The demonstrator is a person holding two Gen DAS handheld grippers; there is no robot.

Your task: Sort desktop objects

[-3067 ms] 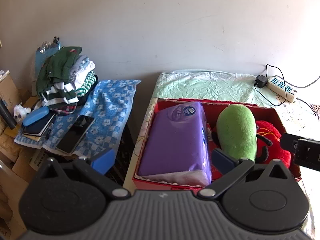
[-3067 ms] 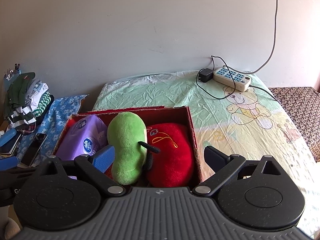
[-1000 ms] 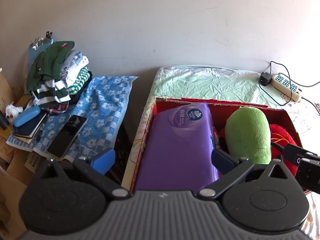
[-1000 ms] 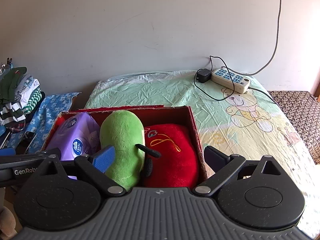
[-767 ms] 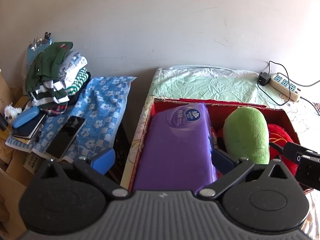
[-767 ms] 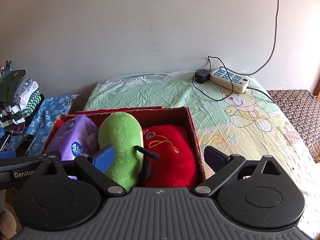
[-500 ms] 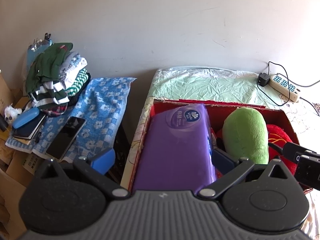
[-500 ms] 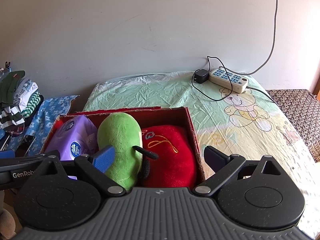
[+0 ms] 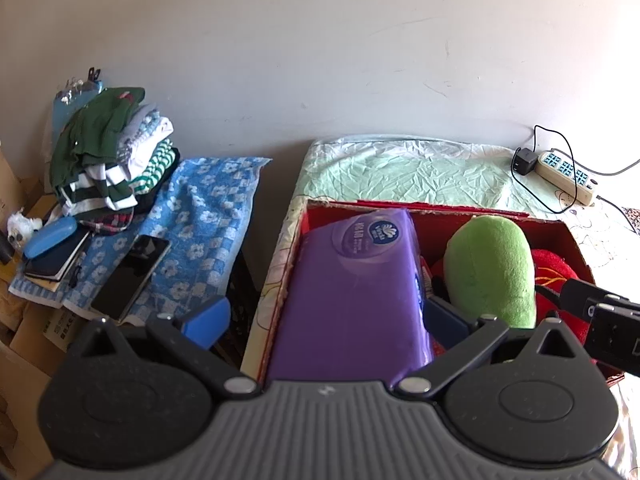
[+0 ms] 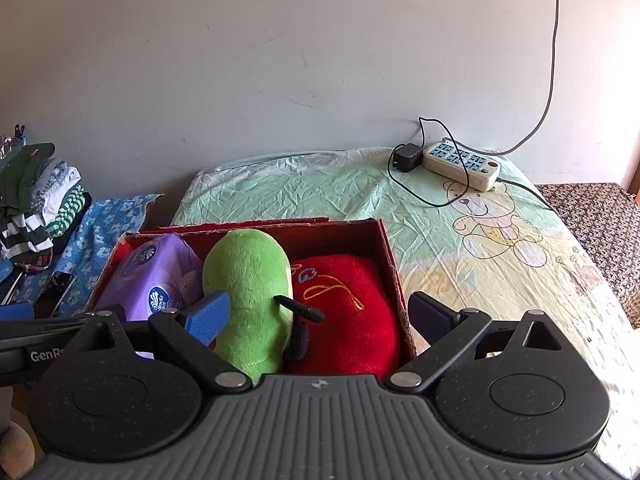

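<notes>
Red box (image 10: 394,268) sits on the bed (image 10: 460,248); inside it, purple tissue pack (image 9: 352,280) at its left wall, green plush (image 10: 250,292) in the middle, red plush (image 10: 344,312) at its right wall. Left gripper (image 9: 326,316) spread wide, straddling the box's left wall and the tissue pack, gripping nothing. Right gripper (image 10: 320,316) spread too, above the box's near edge over both plushes.
</notes>
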